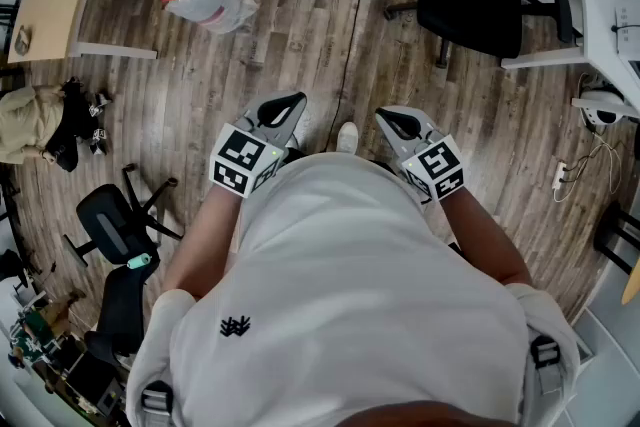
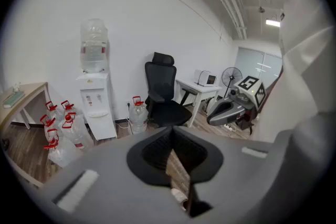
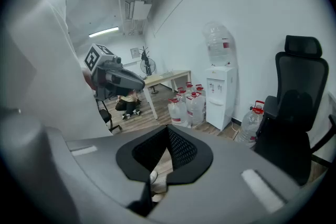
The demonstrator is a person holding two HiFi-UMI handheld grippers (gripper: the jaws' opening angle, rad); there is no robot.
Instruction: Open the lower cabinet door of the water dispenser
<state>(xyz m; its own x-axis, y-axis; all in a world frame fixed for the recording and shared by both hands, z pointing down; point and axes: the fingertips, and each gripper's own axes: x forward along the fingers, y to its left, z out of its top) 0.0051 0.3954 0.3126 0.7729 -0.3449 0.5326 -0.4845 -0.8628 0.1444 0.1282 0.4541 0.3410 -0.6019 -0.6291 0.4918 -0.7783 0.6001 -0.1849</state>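
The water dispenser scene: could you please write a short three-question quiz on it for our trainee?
1. True or false: the lower cabinet door of the water dispenser stands open.
2. What sits on top of the water dispenser? A) a fan B) a large clear bottle C) a box
3. What does the left gripper or the right gripper hold?
Key: 1 false, it is closed. 2 B. 3 nothing; both are shut and empty.
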